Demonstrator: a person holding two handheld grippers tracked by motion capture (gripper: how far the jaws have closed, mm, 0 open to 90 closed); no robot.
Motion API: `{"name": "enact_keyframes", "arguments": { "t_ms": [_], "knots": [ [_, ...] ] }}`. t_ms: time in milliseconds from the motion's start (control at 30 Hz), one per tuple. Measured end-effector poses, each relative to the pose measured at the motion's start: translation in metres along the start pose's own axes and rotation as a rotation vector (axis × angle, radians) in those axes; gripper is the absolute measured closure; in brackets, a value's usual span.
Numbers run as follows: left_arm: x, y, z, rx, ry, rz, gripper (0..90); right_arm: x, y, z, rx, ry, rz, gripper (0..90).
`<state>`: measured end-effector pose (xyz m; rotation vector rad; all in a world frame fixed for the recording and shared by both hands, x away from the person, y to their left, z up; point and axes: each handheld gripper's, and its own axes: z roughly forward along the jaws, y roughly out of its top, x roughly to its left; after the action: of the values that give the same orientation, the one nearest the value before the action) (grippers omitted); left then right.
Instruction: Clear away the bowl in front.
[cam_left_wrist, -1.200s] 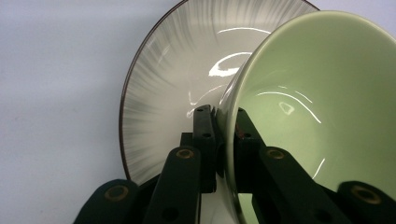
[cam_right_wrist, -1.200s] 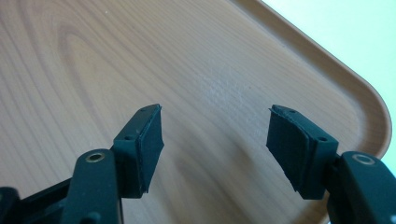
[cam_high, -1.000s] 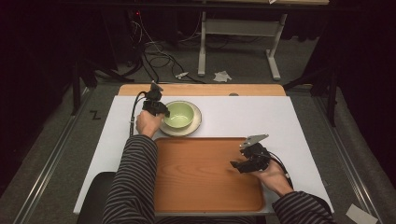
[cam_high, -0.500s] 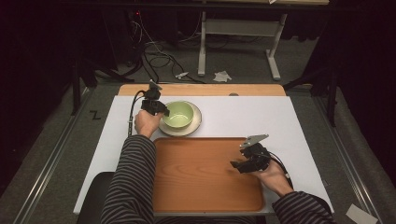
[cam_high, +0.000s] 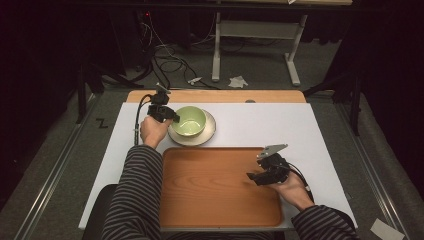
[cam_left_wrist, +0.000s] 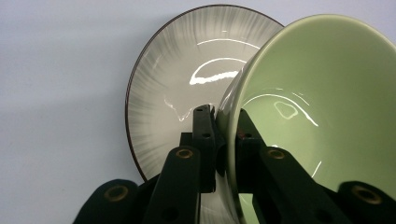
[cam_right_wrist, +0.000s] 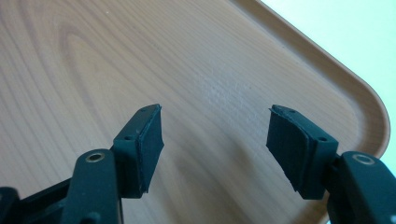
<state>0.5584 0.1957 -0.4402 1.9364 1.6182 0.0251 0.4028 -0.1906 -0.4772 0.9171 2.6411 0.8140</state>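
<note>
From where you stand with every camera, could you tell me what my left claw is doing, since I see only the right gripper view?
Observer: Your left claw is shut on the rim of the green bowl, one jaw inside and one outside.
Operator: Thank you. Does the bowl sit on anything?
Observer: Beneath it is a pale plate with a dark edge, on the white table.
Operator: And where is that relative to my tray?
Observer: In the high view, bowl and plate sit just beyond the far left corner of the wooden tray, while your right claw is over the tray's right side, jaws open.
</note>
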Motion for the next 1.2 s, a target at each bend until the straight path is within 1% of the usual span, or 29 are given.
{"name": "enact_keyframes", "arguments": {
  "t_ms": [133,167,233,333,400,433,467,500,600,700,767,900,933,967,1000,1067,1200],
  "knots": [
    [-0.002,-0.001,-0.005,-0.006,-0.01,0.015,83.6,0.0,0.0,0.0,0.0,0.0,0.002,37.1],
    [-0.003,-0.001,-0.006,-0.008,-0.012,0.017,83.6,0.0,0.0,0.0,0.002,0.0,-0.005,37.2],
    [-0.004,-0.001,-0.007,-0.011,-0.012,0.018,83.6,0.0,0.0,0.0,0.001,0.0,0.001,37.1],
    [-0.007,-0.003,-0.013,-0.007,-0.033,0.028,83.7,0.0,0.0,0.0,-0.004,0.001,-0.001,37.2],
    [-0.011,-0.004,-0.016,0.0,-0.037,0.044,83.8,0.0,0.0,0.0,-0.004,0.002,0.0,37.2],
    [-0.011,-0.004,-0.016,0.0,-0.037,0.044,83.7,0.0,0.0,0.0,-0.004,0.002,0.0,37.2],
    [-0.015,-0.005,-0.019,0.003,-0.039,0.064,83.7,0.0,0.0,0.0,-0.001,0.002,0.0,37.2],
    [-0.015,-0.005,-0.019,0.003,-0.039,0.064,83.7,0.0,0.0,0.0,-0.001,-0.001,-0.007,37.2],
    [-0.019,-0.006,-0.024,0.006,-0.048,0.085,83.7,0.0,0.0,0.0,0.003,-0.002,-0.005,37.1],
    [-0.024,-0.008,-0.031,0.001,-0.042,0.1,83.7,0.0,0.0,0.0,0.003,-0.002,-0.005,37.2],
    [-0.027,-0.01,-0.035,-0.001,-0.05,0.11,83.6,0.0,0.0,0.0,0.005,-0.001,-0.003,37.2],
    [-0.031,-0.012,-0.041,-0.007,-0.063,0.109,83.6,0.0,0.0,0.001,0.006,0.001,-0.001,37.2],
    [-0.034,-0.013,-0.044,-0.008,-0.067,0.115,83.6,0.0,0.0,0.001,0.008,0.003,0.001,37.2],
    [-0.034,-0.013,-0.044,-0.008,-0.067,0.115,83.6,0.0,0.0,0.0,0.008,0.002,0.0,37.2],
    [-0.036,-0.015,-0.048,-0.012,-0.082,0.122,83.6,0.0,0.0,0.0,0.005,0.001,-0.003,37.2],
    [-0.04,-0.016,-0.051,-0.012,-0.093,0.133,83.7,0.0,0.0,0.0,0.005,0.001,0.0,37.2],
    [-0.047,-0.019,-0.056,-0.014,-0.105,0.159,83.7,0.0,0.0,0.001,0.001,0.003,-0.005,37.2]
  ]
}}
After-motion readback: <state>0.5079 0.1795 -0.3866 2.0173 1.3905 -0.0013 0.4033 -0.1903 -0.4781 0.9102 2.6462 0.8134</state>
